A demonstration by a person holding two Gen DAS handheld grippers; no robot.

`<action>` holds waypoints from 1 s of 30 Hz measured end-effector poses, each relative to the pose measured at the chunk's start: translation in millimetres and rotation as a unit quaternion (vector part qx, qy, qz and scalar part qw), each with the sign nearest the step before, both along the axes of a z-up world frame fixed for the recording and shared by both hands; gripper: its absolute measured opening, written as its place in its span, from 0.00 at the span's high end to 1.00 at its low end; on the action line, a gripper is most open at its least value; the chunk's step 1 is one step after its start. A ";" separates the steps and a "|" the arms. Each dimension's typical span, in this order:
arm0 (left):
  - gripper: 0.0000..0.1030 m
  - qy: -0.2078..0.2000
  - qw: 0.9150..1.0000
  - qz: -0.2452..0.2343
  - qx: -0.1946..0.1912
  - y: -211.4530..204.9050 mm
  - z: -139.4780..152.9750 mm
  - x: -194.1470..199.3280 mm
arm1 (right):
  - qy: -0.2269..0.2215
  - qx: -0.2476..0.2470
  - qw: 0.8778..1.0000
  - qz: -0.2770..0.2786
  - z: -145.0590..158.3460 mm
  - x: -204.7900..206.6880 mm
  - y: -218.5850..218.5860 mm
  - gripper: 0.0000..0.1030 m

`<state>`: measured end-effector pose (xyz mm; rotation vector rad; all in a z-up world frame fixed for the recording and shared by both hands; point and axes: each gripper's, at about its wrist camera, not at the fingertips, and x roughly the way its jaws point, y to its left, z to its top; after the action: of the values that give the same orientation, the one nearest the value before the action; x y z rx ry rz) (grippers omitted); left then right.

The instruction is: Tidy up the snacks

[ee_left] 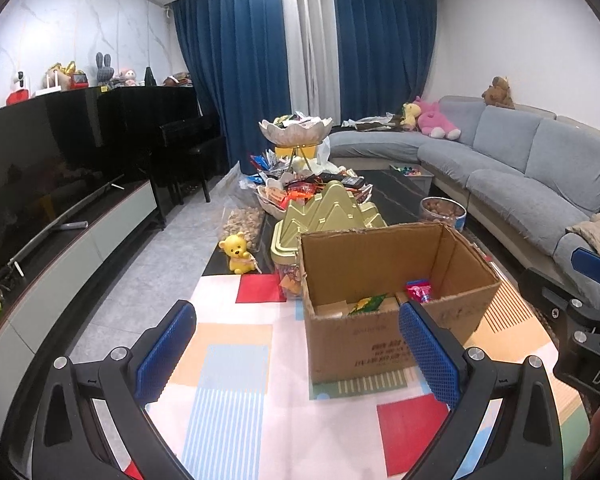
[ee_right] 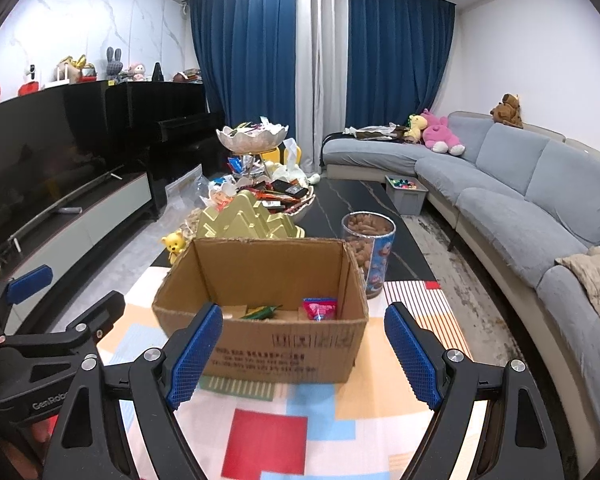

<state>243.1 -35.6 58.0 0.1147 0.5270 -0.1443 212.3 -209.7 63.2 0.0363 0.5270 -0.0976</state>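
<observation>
Both tools, left [ee_left: 298, 344] and right [ee_right: 303, 350], hang released and empty above the desk [ee_right: 268, 436]. The cardboard box [ee_right: 276, 344] sits just ahead, with bare patterned cloth on either side of it.

Right gripper [ee_right: 304, 352] is wide open with nothing between the blue pads, hanging over the patchwork mat [ee_right: 268, 440]. Straight ahead sits an open cardboard box [ee_right: 284, 344] with a green packet [ee_right: 262, 312] and a pink packet [ee_right: 320, 308] at the bottom. Behind it: a gold mountain-shaped lid [ee_right: 244, 220], a clear tub of brown snacks [ee_right: 368, 248], and a tiered bowl stand [ee_right: 252, 136] heaped with wrappers. The left gripper [ee_right: 32, 280] pokes in at the left edge.
</observation>
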 end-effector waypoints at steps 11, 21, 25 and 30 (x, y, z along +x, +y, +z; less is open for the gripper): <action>0.00 -0.005 1.000 -0.008 -0.001 10.0 0.8 -52.8 | -0.004 -0.007 1.000 -0.004 -0.9 -52.3 6.7 0.18; 0.00 -0.018 1.000 0.006 -0.005 22.1 -7.2 -101.6 | -0.001 -0.020 1.000 -0.008 -11.4 -95.3 12.5 0.18; 0.00 -0.019 1.000 0.013 -0.007 27.4 -15.3 -121.7 | -0.002 -0.024 1.000 -0.010 -18.4 -116.4 18.3 0.18; 0.00 -0.022 0.999 0.024 -0.004 31.6 -26.7 -145.3 | -0.003 -0.031 0.999 -0.011 -28.5 -139.9 24.5 0.18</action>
<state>97.8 -3.9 31.3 0.0975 0.4851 -0.0962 72.4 -185.2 34.7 -0.0171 0.5176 -0.1359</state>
